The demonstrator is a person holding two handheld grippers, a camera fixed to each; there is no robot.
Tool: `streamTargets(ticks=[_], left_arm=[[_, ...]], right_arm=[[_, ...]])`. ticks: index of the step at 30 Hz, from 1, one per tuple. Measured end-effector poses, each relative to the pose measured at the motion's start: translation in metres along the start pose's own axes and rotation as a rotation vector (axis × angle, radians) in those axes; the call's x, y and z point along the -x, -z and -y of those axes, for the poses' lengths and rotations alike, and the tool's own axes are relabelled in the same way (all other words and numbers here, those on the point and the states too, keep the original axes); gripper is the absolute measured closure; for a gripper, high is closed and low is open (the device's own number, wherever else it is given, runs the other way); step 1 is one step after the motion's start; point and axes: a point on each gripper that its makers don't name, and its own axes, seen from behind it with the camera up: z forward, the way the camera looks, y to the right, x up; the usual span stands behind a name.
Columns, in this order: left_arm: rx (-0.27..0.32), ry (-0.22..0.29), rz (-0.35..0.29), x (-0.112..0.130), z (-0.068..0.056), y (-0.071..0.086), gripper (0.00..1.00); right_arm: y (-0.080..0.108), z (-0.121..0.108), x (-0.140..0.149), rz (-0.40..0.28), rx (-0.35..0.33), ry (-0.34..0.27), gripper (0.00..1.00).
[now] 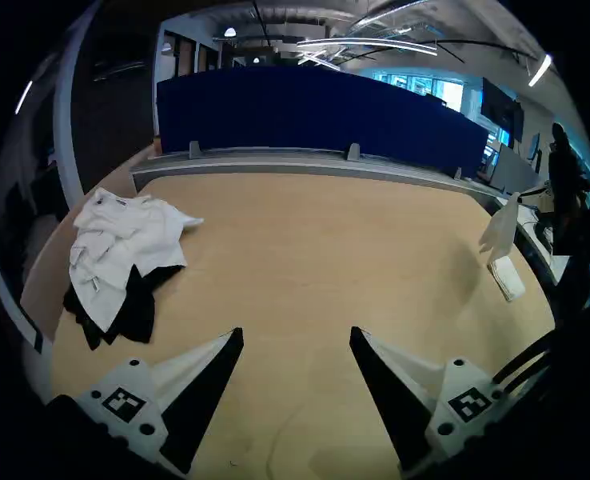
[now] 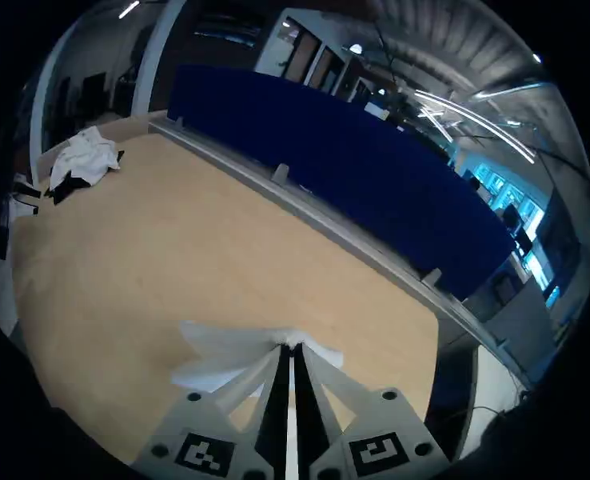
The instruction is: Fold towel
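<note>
A small white towel point(image 2: 215, 352) lies on the light wooden table point(image 2: 159, 240) just ahead of my right gripper point(image 2: 292, 349), which is shut on the towel's near edge, and the cloth bunches up at the fingertips. In the left gripper view the same towel point(image 1: 504, 256) sits at the table's right edge with one corner lifted into a peak. My left gripper point(image 1: 295, 336) hovers open low over bare table point(image 1: 311, 240), nothing between its fingers.
A pile of white and black clothes point(image 1: 119, 256) lies at the table's far left, also visible as the clothes pile point(image 2: 83, 164) in the right gripper view. A blue partition point(image 1: 319, 112) runs along the table's back edge. A person point(image 1: 567, 176) stands beyond the right end.
</note>
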Motion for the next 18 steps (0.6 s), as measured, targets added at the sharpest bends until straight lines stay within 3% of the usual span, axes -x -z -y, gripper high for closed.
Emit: streamTargets(ticks=[6,18], left_arm=[[-0.001,-0.011,0.007,0.000,-0.005,-0.003,0.01],[0.004,-0.020,0.010,-0.002,-0.016,-0.002,0.01]], right_arm=[[-0.004,-0.020,0.015,0.018,0.018,-0.015,0.97],[-0.003,-0.035,0.043,0.048,0.030,-0.044,0.97]])
